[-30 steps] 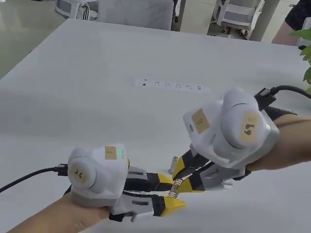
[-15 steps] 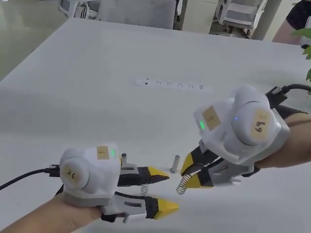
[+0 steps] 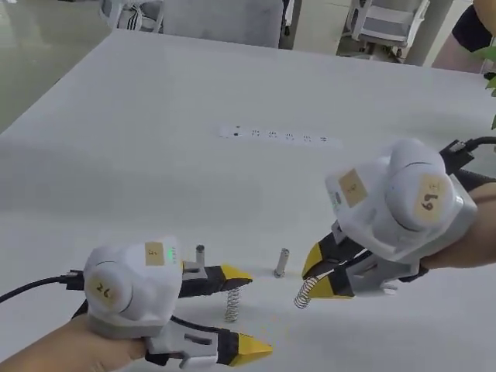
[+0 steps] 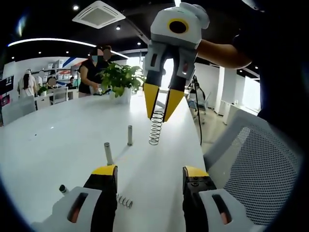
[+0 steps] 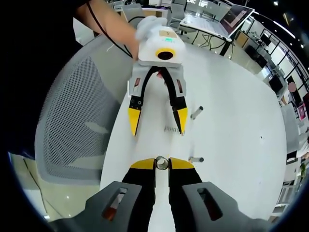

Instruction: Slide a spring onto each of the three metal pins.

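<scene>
Right now the right gripper (image 3: 308,283) is hovering low over the white table (image 3: 155,155). Its fingers are pinching shut on the upper end of a spring (image 3: 307,293), which is dangling slantwise from the yellow tips. Whether the spring's lower end is touching the surface I cannot tell. In the right gripper view that coil is showing end-on as a small ring squeezed between the two fingers.

The left gripper (image 3: 260,313) is lying low and facing the right one, its fingers spreading wide apart and gripping nothing. A second spring (image 3: 232,304) is sitting on the table in the gap between those open fingers. Whether it is standing over a pin or simply lying there I cannot tell.

Two bare metal pins are standing upright. The first pin (image 3: 200,254) is rising just beyond the left gripper's upper finger. The other pin (image 3: 281,262) is standing just beside the right gripper's tips, near the hanging spring but apart from it.

Farther back, a white power strip (image 3: 275,136) is lying flat on the table. In the left gripper view a potted plant (image 4: 118,77) is standing at the table's far end.
</scene>
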### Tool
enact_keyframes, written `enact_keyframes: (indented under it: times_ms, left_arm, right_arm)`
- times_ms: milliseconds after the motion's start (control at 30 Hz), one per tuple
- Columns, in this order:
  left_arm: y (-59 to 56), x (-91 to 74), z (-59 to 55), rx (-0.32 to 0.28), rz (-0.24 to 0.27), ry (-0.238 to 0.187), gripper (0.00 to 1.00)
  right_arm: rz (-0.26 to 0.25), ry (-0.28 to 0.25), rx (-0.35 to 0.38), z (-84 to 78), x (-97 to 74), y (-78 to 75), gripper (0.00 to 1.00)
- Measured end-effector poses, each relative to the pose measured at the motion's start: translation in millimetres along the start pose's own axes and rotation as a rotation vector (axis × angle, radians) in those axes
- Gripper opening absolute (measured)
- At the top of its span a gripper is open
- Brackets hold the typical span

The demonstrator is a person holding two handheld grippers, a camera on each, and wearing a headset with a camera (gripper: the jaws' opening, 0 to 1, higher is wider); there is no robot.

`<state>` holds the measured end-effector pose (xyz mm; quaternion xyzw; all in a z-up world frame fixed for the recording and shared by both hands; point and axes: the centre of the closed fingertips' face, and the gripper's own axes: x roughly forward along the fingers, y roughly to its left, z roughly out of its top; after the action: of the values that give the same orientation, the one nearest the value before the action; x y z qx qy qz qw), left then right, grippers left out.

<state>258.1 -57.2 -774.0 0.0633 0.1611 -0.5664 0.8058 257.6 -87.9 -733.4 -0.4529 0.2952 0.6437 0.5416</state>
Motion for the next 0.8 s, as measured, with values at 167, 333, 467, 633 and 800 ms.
enact_keyframes:
  times_ms: [167,333,467,633,800]
  left_arm:
    - [2.5,-3.0,2.5,-0.004,0.004,-0.005,0.55]
    - [5.4,-5.1,4.7,-0.004,0.021,-0.016,0.66]
    - [6.0,-7.9,3.8,0.001,0.029,-0.014,0.72]
    - [7.1,-10.9,2.6,0.001,0.043,-0.013,0.79]
    - [9.1,-12.5,2.3,-0.004,0.055,-0.012,0.82]
  right_arm:
    - [-0.004,0.001,0.003,-1.3,-1.4,-1.2,0.06]
    - [-0.008,0.006,0.004,-3.3,-2.6,-2.6,0.06]
    - [-0.009,0.007,0.006,-4.7,-3.0,-3.2,0.06]
    - [-0.013,0.008,0.007,-5.9,-3.8,-4.4,0.06]
    - [-0.016,0.011,0.006,-7.8,-4.4,-4.3,0.06]
